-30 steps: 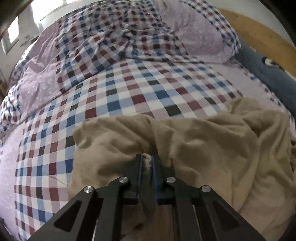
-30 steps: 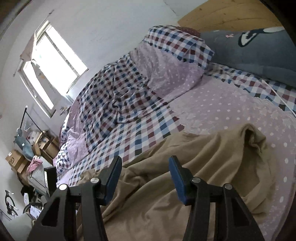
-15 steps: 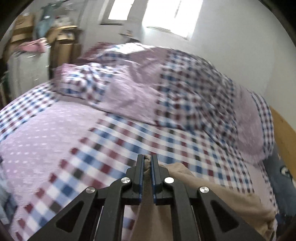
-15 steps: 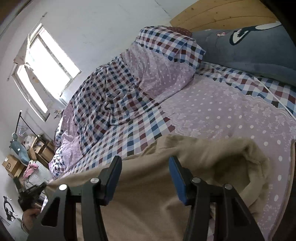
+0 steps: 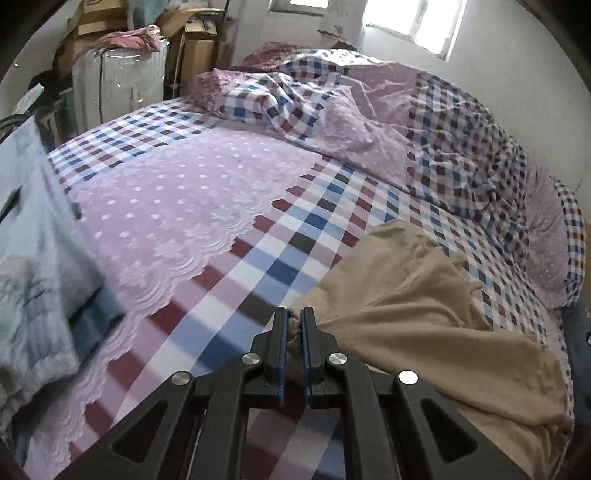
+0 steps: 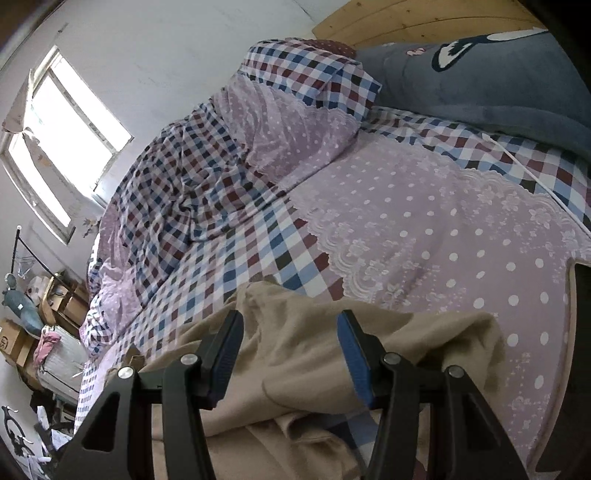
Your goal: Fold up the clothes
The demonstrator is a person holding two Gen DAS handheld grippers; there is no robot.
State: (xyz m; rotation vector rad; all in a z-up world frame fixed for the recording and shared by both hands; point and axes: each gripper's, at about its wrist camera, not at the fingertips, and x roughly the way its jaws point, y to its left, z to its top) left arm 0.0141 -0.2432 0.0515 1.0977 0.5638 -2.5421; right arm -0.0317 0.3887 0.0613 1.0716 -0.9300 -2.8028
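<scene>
Pinching a bunched edge of the soft, limp tan garment (image 5: 424, 314) on the checked bedspread (image 5: 295, 229), the left gripper (image 5: 294, 332) is clamped tight; the right gripper (image 6: 291, 354) gapes empty above it, best gripped at corners.

Bed (image 5: 303, 229), checked and lilac dotted cover. Rumpled quilt (image 5: 424, 122) at 1 o'clock. Cardboard boxes (image 5: 92, 22) at 11 o'clock. Grey pillow (image 6: 498, 81) against wooden headboard (image 6: 406, 18).
</scene>
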